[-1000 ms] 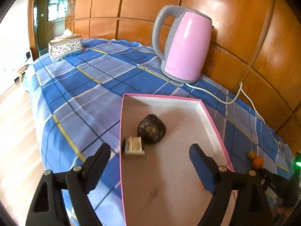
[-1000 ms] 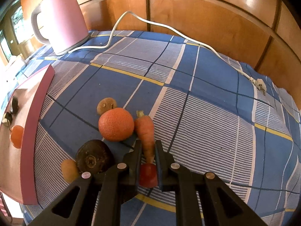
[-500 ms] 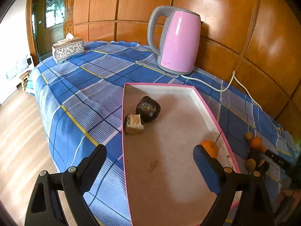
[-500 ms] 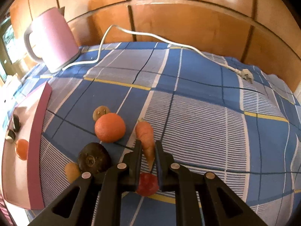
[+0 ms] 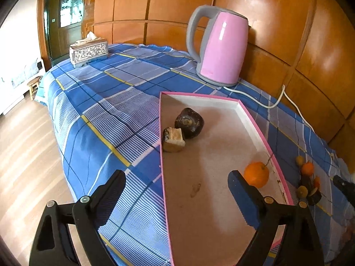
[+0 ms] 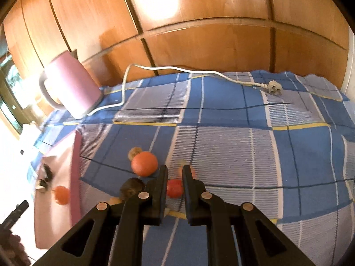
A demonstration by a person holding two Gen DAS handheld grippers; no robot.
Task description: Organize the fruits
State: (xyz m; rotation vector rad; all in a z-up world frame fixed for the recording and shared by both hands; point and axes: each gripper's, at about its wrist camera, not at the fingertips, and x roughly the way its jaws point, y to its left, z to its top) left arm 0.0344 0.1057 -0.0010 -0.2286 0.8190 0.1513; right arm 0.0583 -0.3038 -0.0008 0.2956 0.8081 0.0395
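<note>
**Carrot in the right tongs, left tongs spread over the box**

The left gripper [image 5: 175, 190] hangs over the near end of the pink-rimmed box [image 5: 255, 119], its jaws spread wide with nothing between them. One finger is over the blue checked cloth [image 5: 106, 102] left of the box, the other over the box floor.

Inside the box, a dark round fruit [image 5: 189, 123] and a cut brown piece [image 5: 173, 139] touch each other near the left wall, toward the far end. An orange [image 5: 256, 174] with a thin stem lies near the right wall, just beyond the left gripper's right finger.

The right gripper [image 6: 174, 177] is pressed nearly together, pinching a carrot [image 6: 175, 188]. The picture is blurred there, so only the carrot's reddish part shows between the jaws, with a faint orange smear past the right finger.

On the cloth left of that gripper lie a tangerine [image 6: 144, 163], a small tan fruit [image 6: 135, 151] touching its far side, and a dark fruit [image 6: 132, 188] nearer. A small yellowish one shows just beside the dark fruit, mostly hidden.

A pink kettle [image 5: 221, 48] stands beyond the box by the wooden wall [image 5: 277, 22]; its white cord [image 6: 177, 68] trails right across the cloth to a loose plug [image 6: 275, 87]. A tissue box [image 5: 88, 52] sits at the far left corner.
</note>
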